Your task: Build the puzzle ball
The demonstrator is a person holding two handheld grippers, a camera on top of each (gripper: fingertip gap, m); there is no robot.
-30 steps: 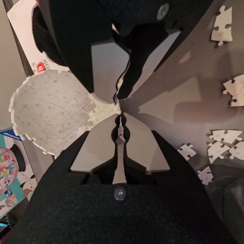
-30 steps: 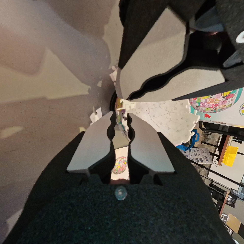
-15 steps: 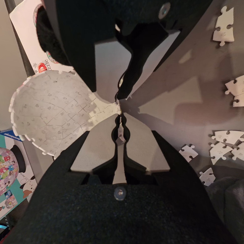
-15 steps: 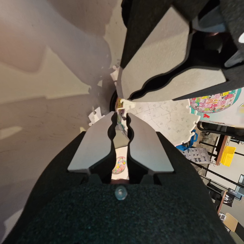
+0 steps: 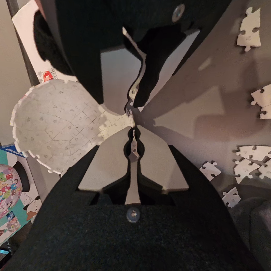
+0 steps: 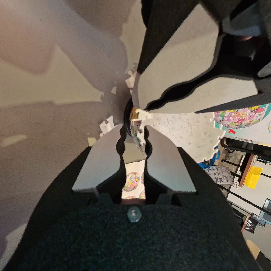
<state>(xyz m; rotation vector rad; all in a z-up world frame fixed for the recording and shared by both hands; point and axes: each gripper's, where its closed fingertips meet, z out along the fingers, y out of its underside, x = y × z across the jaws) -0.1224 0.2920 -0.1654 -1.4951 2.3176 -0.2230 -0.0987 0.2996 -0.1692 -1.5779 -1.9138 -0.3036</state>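
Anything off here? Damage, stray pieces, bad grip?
Nothing stands out. The half-built shell looks intact, with a jagged open rim. The left claw pinches its edge; the right claw straddles the same edge, jaws slightly apart. Loose pieces lie blank side up on the table, a few overlapping.

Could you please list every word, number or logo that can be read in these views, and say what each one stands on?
I do not quote writing, so here is what bears it.
Teal puzzle box: a brand word on its edge and small captions.
White box: a red logo and a grey word.
Half-built ball: tiny marks inside each piece, blurred.
Loose pieces: small marks, too faint to read.
Printed sheet: too small to read.
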